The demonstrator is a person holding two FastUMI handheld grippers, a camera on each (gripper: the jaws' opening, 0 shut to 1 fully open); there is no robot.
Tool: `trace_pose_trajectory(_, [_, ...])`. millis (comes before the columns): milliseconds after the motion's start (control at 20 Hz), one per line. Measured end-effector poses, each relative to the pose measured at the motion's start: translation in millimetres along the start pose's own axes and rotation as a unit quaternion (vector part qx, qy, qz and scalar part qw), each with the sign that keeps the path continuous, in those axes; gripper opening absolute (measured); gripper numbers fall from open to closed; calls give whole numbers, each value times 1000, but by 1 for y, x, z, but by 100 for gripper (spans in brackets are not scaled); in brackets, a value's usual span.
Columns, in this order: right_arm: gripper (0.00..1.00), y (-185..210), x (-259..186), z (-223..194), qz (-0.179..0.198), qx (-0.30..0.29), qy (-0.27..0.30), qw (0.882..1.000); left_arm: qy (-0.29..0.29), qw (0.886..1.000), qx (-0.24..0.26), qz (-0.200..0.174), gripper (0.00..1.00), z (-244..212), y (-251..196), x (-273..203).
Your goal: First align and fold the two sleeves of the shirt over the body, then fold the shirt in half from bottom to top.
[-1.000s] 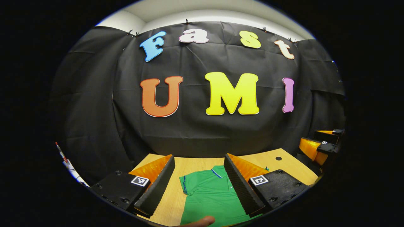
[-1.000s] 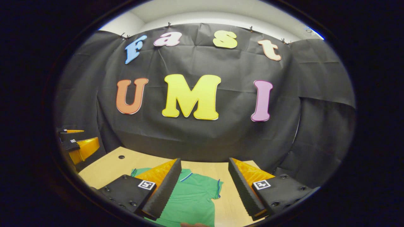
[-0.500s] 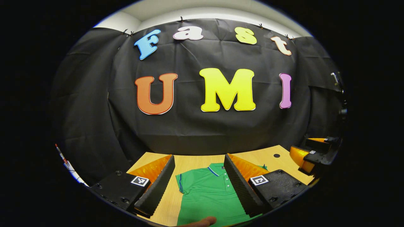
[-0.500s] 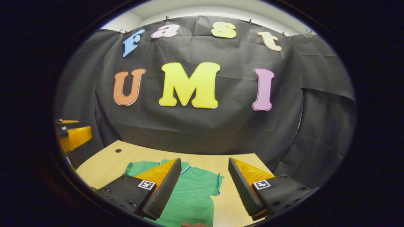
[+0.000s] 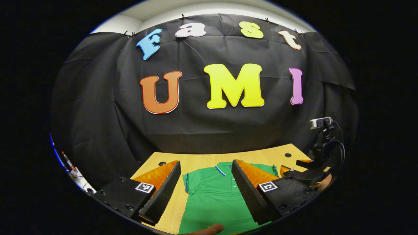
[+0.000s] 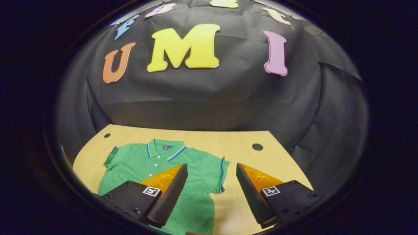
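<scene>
A green polo shirt [image 6: 153,163] with blue trim lies flat on the wooden table [image 6: 241,156], collar toward the booth wall and both short sleeves spread out. My right gripper [image 6: 211,167] hovers open above the sleeve [image 6: 218,174] on the view's right side, nothing between its fingers. My left gripper [image 5: 205,162] is open too, held above the table with the shirt [image 5: 212,195] showing between its fingers. In the left gripper view the right gripper [image 5: 305,174] appears at the far right over the table edge.
The black cloth wall closes off the table's far side. Two round holes [image 6: 257,147] [image 6: 107,135] sit in the tabletop near the back corners. A fingertip [image 5: 209,229] shows at the bottom edge of the left gripper view.
The right gripper has tipped downward, so much more of the table and the whole shirt top come into sight. In the left gripper view the right gripper has moved closer in over the table.
</scene>
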State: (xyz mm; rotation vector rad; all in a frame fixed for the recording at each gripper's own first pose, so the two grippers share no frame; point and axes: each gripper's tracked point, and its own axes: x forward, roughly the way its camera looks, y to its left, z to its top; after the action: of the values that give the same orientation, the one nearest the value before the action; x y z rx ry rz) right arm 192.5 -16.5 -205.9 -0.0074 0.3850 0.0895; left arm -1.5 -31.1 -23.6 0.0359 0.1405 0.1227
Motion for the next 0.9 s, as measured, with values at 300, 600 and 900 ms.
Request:
trace_pose_trajectory(300, [92,-36,85,-60,-44,7,87,995,35,998,9,46,100,-22,14,-15])
trace_pose_trajectory(600, [76,-33,102,-82,-32,-4,121,992,67,996,-16,63,100,-46,17,-27])
trace_pose_trajectory(900, [41,-28,108,-92,-18,14,141,990,83,994,-19,69,100,-59,15,-39])
